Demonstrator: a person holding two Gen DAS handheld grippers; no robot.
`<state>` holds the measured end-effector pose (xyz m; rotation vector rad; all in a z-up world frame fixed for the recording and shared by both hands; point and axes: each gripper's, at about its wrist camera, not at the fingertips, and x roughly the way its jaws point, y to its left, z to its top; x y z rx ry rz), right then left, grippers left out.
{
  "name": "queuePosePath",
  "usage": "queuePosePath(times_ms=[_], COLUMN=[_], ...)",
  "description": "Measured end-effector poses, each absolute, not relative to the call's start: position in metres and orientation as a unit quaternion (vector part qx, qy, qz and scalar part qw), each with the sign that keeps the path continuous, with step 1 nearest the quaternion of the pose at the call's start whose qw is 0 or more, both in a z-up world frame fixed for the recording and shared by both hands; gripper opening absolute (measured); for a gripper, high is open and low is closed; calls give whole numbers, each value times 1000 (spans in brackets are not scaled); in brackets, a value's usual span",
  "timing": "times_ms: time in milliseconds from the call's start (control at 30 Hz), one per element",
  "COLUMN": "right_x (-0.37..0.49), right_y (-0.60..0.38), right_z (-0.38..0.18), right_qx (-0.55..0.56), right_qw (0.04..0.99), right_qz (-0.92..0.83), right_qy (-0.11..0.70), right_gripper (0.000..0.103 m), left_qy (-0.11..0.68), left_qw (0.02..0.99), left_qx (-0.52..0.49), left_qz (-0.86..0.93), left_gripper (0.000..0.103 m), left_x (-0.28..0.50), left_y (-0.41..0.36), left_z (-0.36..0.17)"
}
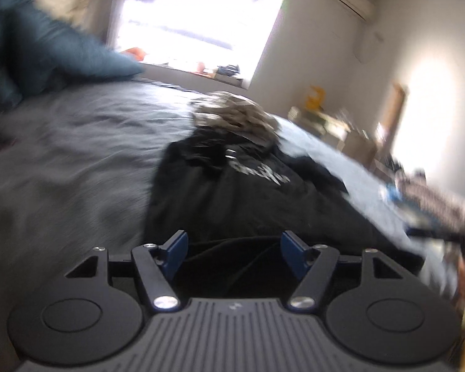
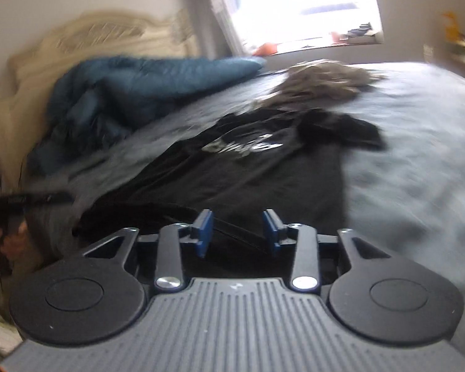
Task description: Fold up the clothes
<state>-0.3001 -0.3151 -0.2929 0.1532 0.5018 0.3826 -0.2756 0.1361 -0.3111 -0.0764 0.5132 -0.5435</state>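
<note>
A: Biggest first. What's lying there?
B: Bed (image 1: 77, 161) with grey sheet is filling both views. Blue duvet (image 2: 133, 86) is bunching at the headboard (image 2: 77, 40) end.
A: The task thing?
B: Black shirt (image 1: 248, 192) with white print is lying spread on the bed, hem toward the cameras. A patterned grey-beige garment (image 1: 235, 117) is sitting just beyond its collar, touching it.
A: Left hand-held gripper (image 1: 234, 252)?
B: Jaws standing apart, blue pads (image 1: 178, 248) wide, nothing between them. It's hovering over the shirt's near hem; contact I can't tell.
A: Right hand-held gripper (image 2: 238, 232)?
B: Also apart, narrower gap, over the hem. A dark fold is running between the pads, not clamped.
A: Anything else?
B: Window (image 2: 300, 3) is glaring behind. Both frames are blurring.
</note>
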Motion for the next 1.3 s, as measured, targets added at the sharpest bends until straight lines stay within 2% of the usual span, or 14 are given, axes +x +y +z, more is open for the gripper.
queuePosePath(times_ms=[133, 200, 333, 433, 500, 600, 733, 800, 900, 1067, 1300], right_x=[-250, -229, -201, -190, -186, -184, -183, -187, -205, -247, -283], right_y=[-298, -295, -290, -287, -284, -279, -272, -267, -260, -248, -231], right_z=[-298, -300, -304, -308, -310, -312, -314, -313, -306, -294, -308], right_qx=[54, 47, 29, 26, 22, 12, -8, -27, -54, -104, -174], right_qw=[929, 920, 900, 886, 878, 870, 862, 864, 872, 882, 872], right_qz=[221, 232, 252, 267, 277, 283, 286, 284, 293, 302, 300], right_qy=[292, 313, 354, 379, 391, 403, 418, 416, 389, 348, 346], right_gripper=[44, 44, 44, 43, 43, 42, 34, 9, 4, 4, 4], left_qy=[258, 264, 269, 273, 275, 274, 268, 265, 260, 253, 254], left_qw=[918, 910, 897, 890, 887, 885, 883, 882, 880, 877, 877], left_qx=[33, 56, 98, 125, 137, 143, 156, 162, 172, 188, 184], left_qz=[-299, -316, -338, -342, -345, -349, -353, -355, -358, -363, -363], left_gripper=[62, 55, 48, 36, 21, 7, 3, 3, 3, 3, 3], left_x=[-264, -261, -259, -257, -257, -255, -263, -267, -273, -284, -290], left_y=[105, 94, 78, 70, 67, 66, 69, 71, 74, 78, 85], left_z=[-319, -323, -333, -339, -343, -345, -345, -346, -346, -347, -350])
